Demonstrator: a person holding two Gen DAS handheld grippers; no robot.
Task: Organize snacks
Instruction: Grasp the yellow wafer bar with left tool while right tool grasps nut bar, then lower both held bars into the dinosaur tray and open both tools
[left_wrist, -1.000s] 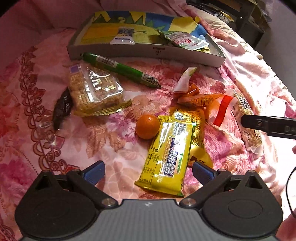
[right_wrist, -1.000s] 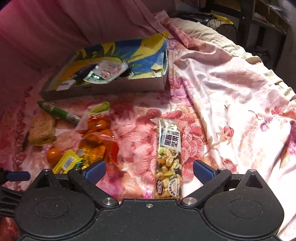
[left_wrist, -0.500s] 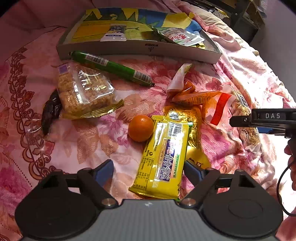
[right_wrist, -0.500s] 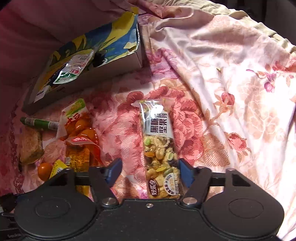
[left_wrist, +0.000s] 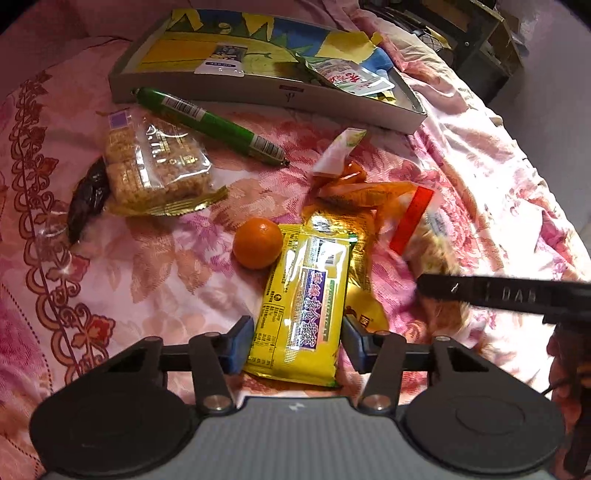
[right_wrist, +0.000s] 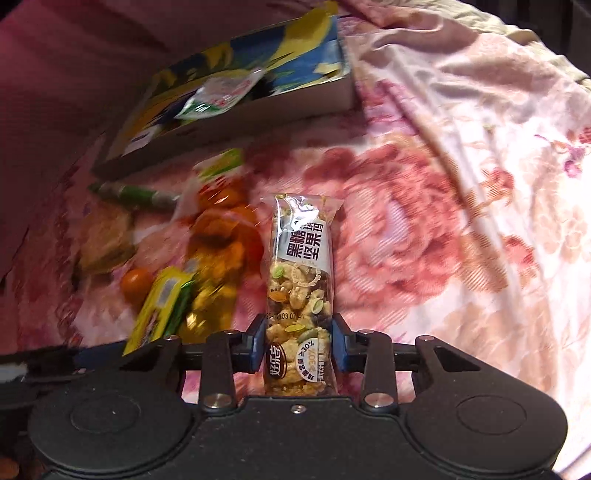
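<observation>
A yellow snack packet (left_wrist: 306, 295) lies flat on the floral bedspread, lengthwise between the fingers of my left gripper (left_wrist: 297, 343). The jaws are closing and the blue pads touch its long edges. My right gripper (right_wrist: 297, 347) is closing on the lower end of a clear nut bar (right_wrist: 299, 280). The bar looks sharp while the bed behind it is smeared. In the left wrist view a black finger of the right gripper (left_wrist: 480, 291) shows at the right edge. A shallow cardboard box (left_wrist: 258, 92) with a blue and yellow lining stands at the back.
A tangerine (left_wrist: 258, 242) touches the yellow packet's left side. A green sausage stick (left_wrist: 210, 123), a rice cracker pack (left_wrist: 155, 170), a dark sweet (left_wrist: 88, 199) and orange packets (left_wrist: 362, 192) lie around. A white pouch (left_wrist: 347, 79) lies in the box.
Both grippers have gone from wide open to narrow, the left around the yellow packet, the right around the nut bar. The right gripper has tilted down and moved nearer the left one.
</observation>
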